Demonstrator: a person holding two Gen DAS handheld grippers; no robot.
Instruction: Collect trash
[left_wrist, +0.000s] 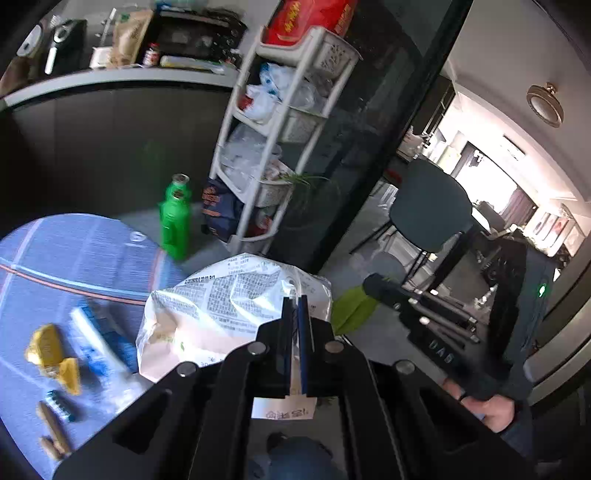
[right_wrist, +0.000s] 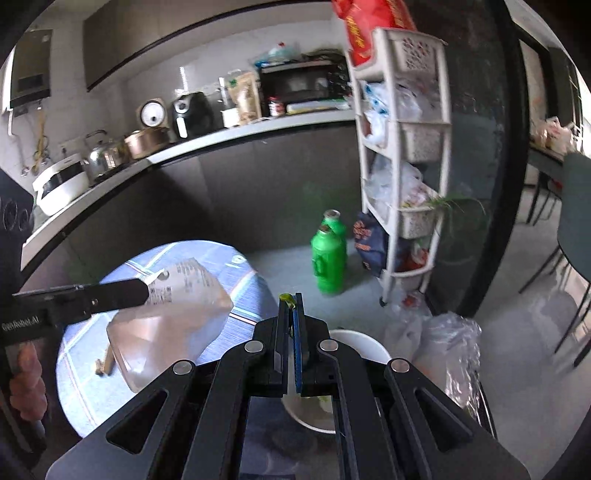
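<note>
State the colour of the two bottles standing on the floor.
Green bottles; clearest in the right wrist view.

1. Table near left; wrappers & sticks on it, at its left part in the left wrist view.
2. Left gripper clamps bag, held over table's right edge.
3. Right gripper to the right of bag, pinching leaf; bin just below/behind it.
4. Plastic bags on floor, right of bin.
5. Two bottles on floor, far of table, one behind the other.
6. Rack right of bottles; sack at its foot.
7. Counter far, w/ appliances on top.
8. Chair far right, past door frame.
</note>
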